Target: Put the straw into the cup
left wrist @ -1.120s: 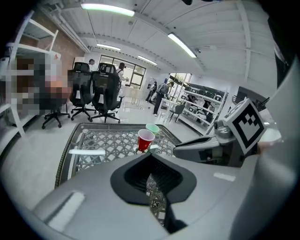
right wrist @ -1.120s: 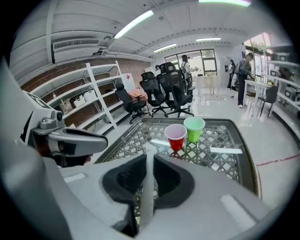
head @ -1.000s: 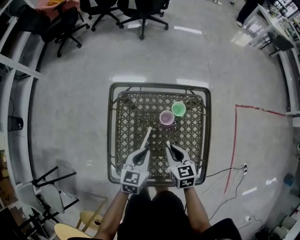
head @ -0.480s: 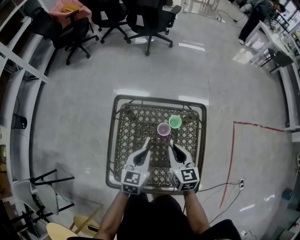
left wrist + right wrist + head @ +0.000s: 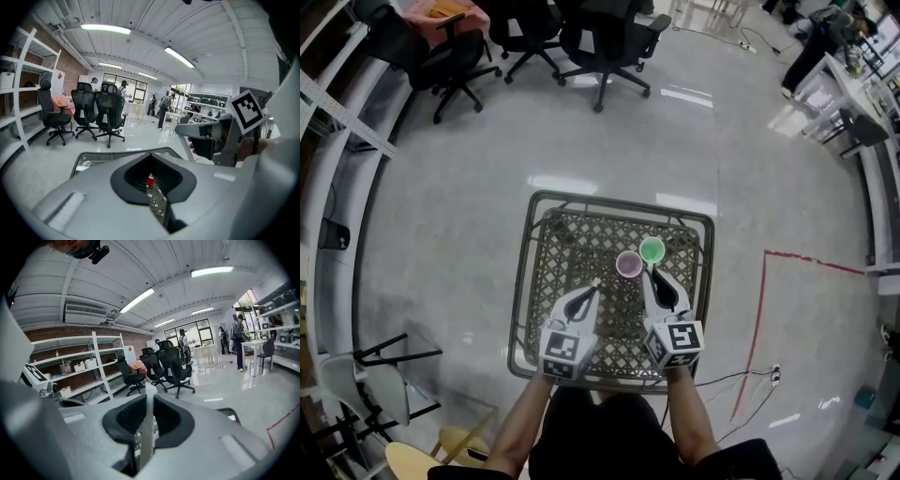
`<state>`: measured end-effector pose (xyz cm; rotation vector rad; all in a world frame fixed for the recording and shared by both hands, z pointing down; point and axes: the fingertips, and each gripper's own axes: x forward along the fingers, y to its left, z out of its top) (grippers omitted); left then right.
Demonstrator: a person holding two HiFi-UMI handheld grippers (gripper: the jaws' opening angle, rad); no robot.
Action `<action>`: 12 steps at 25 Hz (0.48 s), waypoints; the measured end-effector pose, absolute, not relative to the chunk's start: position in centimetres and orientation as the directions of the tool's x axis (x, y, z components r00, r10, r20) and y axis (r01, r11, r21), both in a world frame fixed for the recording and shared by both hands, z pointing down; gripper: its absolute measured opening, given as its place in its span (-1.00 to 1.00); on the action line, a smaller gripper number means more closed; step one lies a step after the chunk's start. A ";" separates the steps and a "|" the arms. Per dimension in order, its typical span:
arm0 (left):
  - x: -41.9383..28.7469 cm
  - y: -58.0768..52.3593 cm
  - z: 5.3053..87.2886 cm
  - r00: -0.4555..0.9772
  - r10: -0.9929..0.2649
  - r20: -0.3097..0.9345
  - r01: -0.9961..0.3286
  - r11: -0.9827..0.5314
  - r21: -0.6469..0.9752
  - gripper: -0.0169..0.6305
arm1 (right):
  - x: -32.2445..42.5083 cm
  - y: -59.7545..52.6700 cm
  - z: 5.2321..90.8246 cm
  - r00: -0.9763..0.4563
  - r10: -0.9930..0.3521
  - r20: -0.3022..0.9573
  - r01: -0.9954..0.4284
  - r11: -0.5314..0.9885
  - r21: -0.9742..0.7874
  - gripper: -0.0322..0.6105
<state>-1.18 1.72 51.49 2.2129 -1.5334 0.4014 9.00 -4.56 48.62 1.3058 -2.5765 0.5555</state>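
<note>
Where the right gripper [image 5: 648, 274] hangs: over the near right part of the mesh table [image 5: 551, 274], with its marker cube toward the person and its tips pointing away.
Right jaws: clamped on a white straw [image 5: 148, 427]. It stands upright in the slit between the dark pads and its top pokes out just past the tips.
Straw's place: in the right gripper, above the table and not in either cup.
Purple cup [image 5: 628, 264]: upright on the mesh, just left of the right gripper's tips, between the two grippers' tips and a little ahead of them.
Green cup [image 5: 652, 249]: upright, straight ahead of the right gripper's tips and very near them in the head view. It stands just beside the purple cup, and whether the two touch cannot be told.
Left gripper [image 5: 592, 289]: beside the right one and apart from it, over the near middle of the table.
Left jaws: drawn close together. A short pale tip of a second straw [image 5: 596, 281] shows at their end in the head view, and the left gripper view shows only a small red bit in the slit.
Beyond the grippers: black office chairs [image 5: 609, 37] on the grey floor.
Right of the right gripper: a red tape line [image 5: 761, 309] on the floor.
</note>
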 end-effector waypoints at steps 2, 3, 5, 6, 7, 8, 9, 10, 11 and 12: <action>-1.5 1.0 51.6 0.363 -0.812 0.458 -0.932 -0.321 0.170 -0.93 | 8.8 -5.4 48.4 -0.577 -0.746 0.331 -0.816 0.526 -0.239 -0.75; -1.6 0.6 51.6 0.370 -0.812 0.452 -0.929 -0.329 0.169 -0.93 | 8.7 -5.8 48.2 -0.571 -0.754 0.325 -0.821 0.517 -0.242 -0.75; -1.8 -0.3 51.7 0.376 -0.813 0.444 -0.926 -0.337 0.168 -0.93 | 8.6 -6.8 47.9 -0.561 -0.764 0.318 -0.827 0.504 -0.247 -0.75; -2.0 -0.8 51.7 0.377 -0.813 0.443 -0.926 -0.336 0.172 -0.93 | 8.5 -7.3 47.9 -0.558 -0.768 0.316 -0.829 0.501 -0.248 -0.75; -2.2 -1.2 51.8 0.378 -0.811 0.446 -0.926 -0.334 0.178 -0.93 | 8.4 -7.9 48.0 -0.555 -0.771 0.313 -0.831 0.498 -0.248 -0.75; -2.4 -1.6 51.9 0.379 -0.808 0.451 -0.925 -0.333 0.182 -0.93 | 8.2 -8.4 48.0 -0.553 -0.773 0.310 -0.832 0.495 -0.249 -0.75; -2.6 -2.0 52.1 0.381 -0.805 0.454 -0.925 -0.333 0.184 -0.93 | 8.0 -8.8 48.1 -0.552 -0.776 0.307 -0.833 0.493 -0.252 -0.75; -2.7 -2.3 52.4 0.382 -0.804 0.456 -0.924 -0.334 0.186 -0.93 | 7.9 -9.2 48.3 -0.550 -0.778 0.304 -0.834 0.490 -0.256 -0.75; -2.8 -2.7 52.7 0.383 -0.803 0.457 -0.924 -0.334 0.188 -0.93 | 7.8 -9.5 48.6 -0.549 -0.779 0.302 -0.834 0.487 -0.259 -0.75; -2.9 -3.0 53.1 0.384 -0.802 0.457 -0.923 -0.334 0.188 -0.93 | 7.8 -9.8 48.9 -0.546 -0.782 0.301 -0.835 0.483 -0.262 -0.75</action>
